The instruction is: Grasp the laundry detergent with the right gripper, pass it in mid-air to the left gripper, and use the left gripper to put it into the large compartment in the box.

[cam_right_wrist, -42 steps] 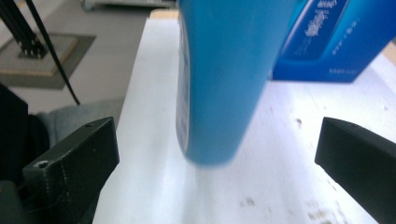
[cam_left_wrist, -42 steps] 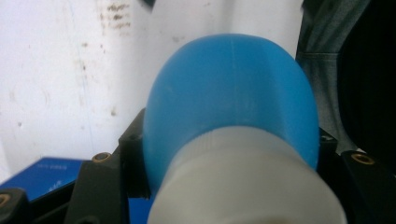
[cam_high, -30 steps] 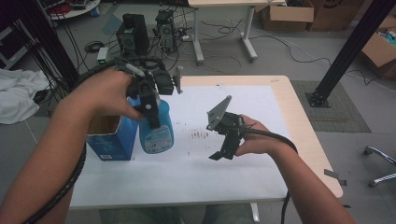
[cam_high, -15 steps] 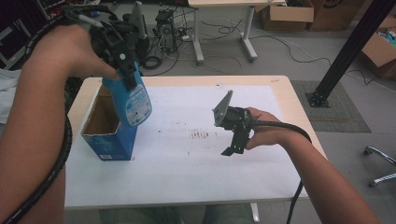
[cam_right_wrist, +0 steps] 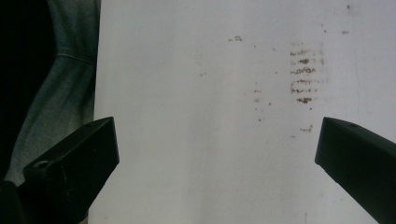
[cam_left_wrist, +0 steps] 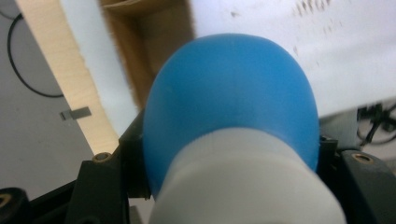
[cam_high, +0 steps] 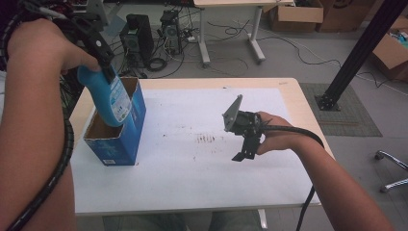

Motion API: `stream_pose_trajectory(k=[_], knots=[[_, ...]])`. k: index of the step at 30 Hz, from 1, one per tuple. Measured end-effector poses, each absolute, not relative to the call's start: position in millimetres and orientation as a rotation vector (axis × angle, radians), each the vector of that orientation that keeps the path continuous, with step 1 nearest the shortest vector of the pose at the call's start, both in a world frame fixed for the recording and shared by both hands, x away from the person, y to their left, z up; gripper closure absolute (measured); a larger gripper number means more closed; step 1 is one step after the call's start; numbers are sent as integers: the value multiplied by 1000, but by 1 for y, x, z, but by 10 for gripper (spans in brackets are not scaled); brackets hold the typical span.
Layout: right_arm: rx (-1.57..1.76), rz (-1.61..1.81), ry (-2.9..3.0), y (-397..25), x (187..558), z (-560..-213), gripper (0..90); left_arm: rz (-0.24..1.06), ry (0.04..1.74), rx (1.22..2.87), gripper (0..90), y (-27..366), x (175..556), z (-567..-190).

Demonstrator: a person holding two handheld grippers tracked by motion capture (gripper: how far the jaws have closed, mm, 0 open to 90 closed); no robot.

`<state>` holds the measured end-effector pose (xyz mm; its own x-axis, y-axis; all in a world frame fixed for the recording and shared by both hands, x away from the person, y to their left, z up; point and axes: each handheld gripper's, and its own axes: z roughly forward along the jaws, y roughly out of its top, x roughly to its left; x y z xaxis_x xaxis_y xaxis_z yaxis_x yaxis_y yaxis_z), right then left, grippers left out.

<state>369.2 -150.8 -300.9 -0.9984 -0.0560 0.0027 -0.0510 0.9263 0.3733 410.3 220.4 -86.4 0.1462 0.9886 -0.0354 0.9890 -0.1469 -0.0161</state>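
Left gripper [cam_high: 103, 57] was clamped on the neck of a blue bottle [cam_high: 111, 102], held tilted with its lower end inside the open top of a blue carton [cam_high: 126, 139]. The carton stood upright at the left side of the tabletop [cam_high: 288, 89]. In the left gripper view the bottle [cam_left_wrist: 231, 93] sat between the jaws, over the carton's brown interior [cam_left_wrist: 154, 37]. Right gripper [cam_high: 244, 153] hovered over the white sheet [cam_high: 192, 178], jaws wide apart and empty, brown stains [cam_right_wrist: 303, 70] below them.
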Motion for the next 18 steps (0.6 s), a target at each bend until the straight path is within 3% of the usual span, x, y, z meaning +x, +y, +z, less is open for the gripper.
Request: stream_pose_trajectory(k=[5, 18], knots=[[74, -550, -3080, -155, 366, -300, 0, -19, 2168, 2299, 382, 239, 411, -96], [63, -548, -3090, -159, 365, -296, 0, -12, 2184, 2294, 381, 245, 421, -127]])
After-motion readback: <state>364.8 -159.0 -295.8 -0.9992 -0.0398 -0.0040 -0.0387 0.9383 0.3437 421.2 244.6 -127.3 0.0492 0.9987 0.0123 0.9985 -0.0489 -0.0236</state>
